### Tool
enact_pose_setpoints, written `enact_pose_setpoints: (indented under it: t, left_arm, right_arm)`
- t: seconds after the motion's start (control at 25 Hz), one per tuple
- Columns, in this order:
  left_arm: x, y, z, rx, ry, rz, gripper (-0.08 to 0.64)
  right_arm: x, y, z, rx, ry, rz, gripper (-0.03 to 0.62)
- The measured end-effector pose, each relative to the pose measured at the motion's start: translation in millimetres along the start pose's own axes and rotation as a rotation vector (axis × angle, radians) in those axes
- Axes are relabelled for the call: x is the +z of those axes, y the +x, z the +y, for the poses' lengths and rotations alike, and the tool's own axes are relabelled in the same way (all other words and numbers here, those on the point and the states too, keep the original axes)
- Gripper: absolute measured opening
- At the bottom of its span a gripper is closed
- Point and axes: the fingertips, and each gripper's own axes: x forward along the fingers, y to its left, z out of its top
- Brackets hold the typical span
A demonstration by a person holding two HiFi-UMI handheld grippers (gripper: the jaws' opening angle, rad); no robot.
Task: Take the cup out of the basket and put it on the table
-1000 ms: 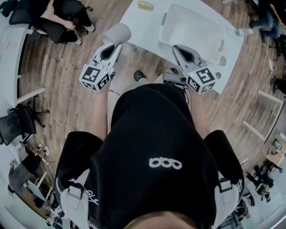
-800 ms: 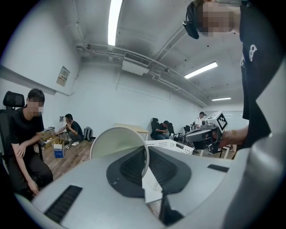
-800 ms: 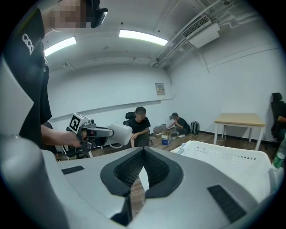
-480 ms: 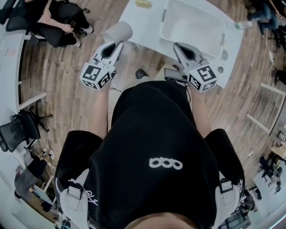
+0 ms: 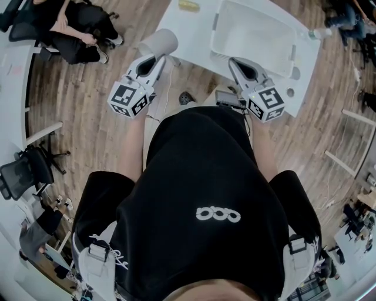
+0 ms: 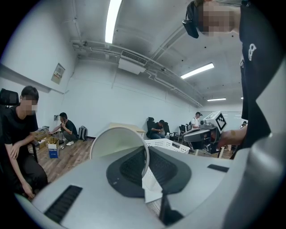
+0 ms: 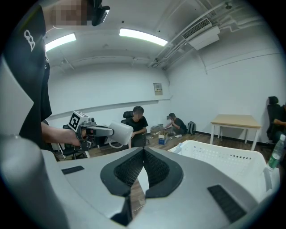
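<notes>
Nearest to the head camera is the person's black shirt (image 5: 211, 194), and both forearms reach forward from it. The left claw (image 5: 157, 59) is closed on the white cup (image 5: 157, 42). In the left gripper view the two pads of this claw (image 6: 145, 154) pinch the thin wall of the cup (image 6: 117, 142) at its rim, with the round mouth turned to the left side of that view. The cup lies on its side in the air. It is outside the basket (image 5: 216, 29) and does not stand on the tabletop (image 5: 188, 35). In the head view it hangs just beside the left edge of the tabletop, mostly over the wooden floor (image 5: 88, 88).

The right claw (image 5: 232, 61) is pressed together with nothing between its pads, as the right gripper view shows (image 7: 143, 154). It points over the near edge of the tabletop, close to the near wall of the basket. From this view the left claw (image 7: 107, 130) with the cup (image 7: 121, 133) is seen to the left, well apart from the basket (image 7: 223, 156).

The basket is white with small holes in its walls, and it stands on the tabletop. A bottle (image 7: 276, 156) stands beyond its right end. A small yellowish thing (image 5: 189, 4) lies on the far part of the tabletop. Farther off, a seated person (image 5: 76, 29) is at the upper left of the head view.
</notes>
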Motion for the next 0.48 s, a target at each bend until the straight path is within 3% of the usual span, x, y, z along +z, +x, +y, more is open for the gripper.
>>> enact_pose_setpoints:
  t: [0.48]
  left_arm:
    - [-0.1,4.2,-2.0,-0.007,-0.001,0.011,0.029]
  right_arm:
    - [-1.6,-0.7,-2.8,-0.001,0.01,0.004,0.025]
